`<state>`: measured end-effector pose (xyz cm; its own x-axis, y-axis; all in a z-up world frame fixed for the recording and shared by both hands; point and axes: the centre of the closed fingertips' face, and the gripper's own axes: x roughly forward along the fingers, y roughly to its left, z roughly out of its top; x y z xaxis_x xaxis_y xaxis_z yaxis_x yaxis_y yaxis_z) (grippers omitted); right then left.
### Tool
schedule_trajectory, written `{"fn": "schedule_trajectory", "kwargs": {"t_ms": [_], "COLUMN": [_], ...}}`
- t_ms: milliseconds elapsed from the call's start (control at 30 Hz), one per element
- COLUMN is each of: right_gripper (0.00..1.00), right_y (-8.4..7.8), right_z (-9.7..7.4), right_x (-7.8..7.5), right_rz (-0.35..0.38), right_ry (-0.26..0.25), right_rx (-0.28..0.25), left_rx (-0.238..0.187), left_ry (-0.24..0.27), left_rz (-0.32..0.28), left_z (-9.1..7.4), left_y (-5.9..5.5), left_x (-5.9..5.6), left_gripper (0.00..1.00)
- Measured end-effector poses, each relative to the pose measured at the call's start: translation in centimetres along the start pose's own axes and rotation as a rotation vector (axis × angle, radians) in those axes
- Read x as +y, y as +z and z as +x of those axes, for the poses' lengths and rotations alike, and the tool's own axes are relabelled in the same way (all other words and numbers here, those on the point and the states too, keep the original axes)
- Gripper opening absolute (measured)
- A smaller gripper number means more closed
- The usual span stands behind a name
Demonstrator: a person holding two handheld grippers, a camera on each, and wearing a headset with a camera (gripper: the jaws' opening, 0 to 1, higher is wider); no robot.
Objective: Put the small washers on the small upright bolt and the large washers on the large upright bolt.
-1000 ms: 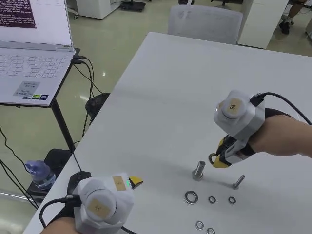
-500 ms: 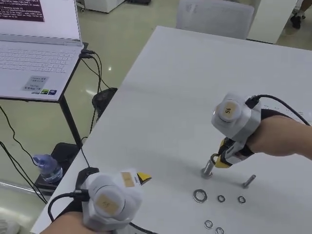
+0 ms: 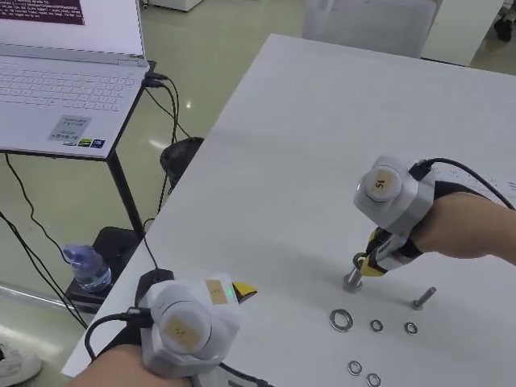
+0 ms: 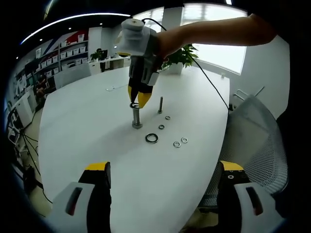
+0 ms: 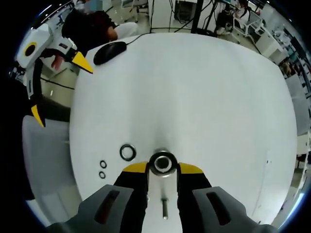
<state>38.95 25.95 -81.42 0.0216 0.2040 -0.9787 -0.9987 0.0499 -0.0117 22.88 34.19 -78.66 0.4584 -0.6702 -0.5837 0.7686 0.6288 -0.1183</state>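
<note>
Two tongs are seen over a white worktop (image 3: 306, 121). At the lower left of the head view, the left tongs (image 4: 164, 167) are spread wide, with nothing between them and nothing touched. At the right, the right tongs (image 3: 368, 264) are closed on one large washer (image 5: 162, 162), which is held at the top of the large upright bolt (image 3: 352, 279). Stickers are seen on the laptop (image 3: 56, 81) at the upper left, and a round label with digits on the right gripper; neither can be read surely. Two bolts are counted, the small upright bolt (image 3: 423, 297) standing bare further right. One more large washer (image 3: 341, 320) and four small washers (image 3: 376, 326) are laid flat below the bolts.
</note>
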Motion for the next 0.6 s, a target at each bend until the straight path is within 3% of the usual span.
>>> {"fn": "schedule_trajectory", "kwargs": {"t_ms": [367,600], "right_gripper": [0.22,0.22], "right_y": [-0.3,-0.4], "right_z": [0.8,1.4], "right_x": [0.4,0.7], "right_rz": [0.0,-0.001], "right_ry": [0.009,0.009], "right_rx": [0.024,0.029], "left_rx": [0.013,0.006], "left_ry": [-0.001,0.007], "left_rz": [-0.005,0.012], "left_z": [-0.2,-0.3], "left_y": [-0.5,-0.2], "left_x": [0.1,0.1], "left_gripper": [0.9,0.9]}}
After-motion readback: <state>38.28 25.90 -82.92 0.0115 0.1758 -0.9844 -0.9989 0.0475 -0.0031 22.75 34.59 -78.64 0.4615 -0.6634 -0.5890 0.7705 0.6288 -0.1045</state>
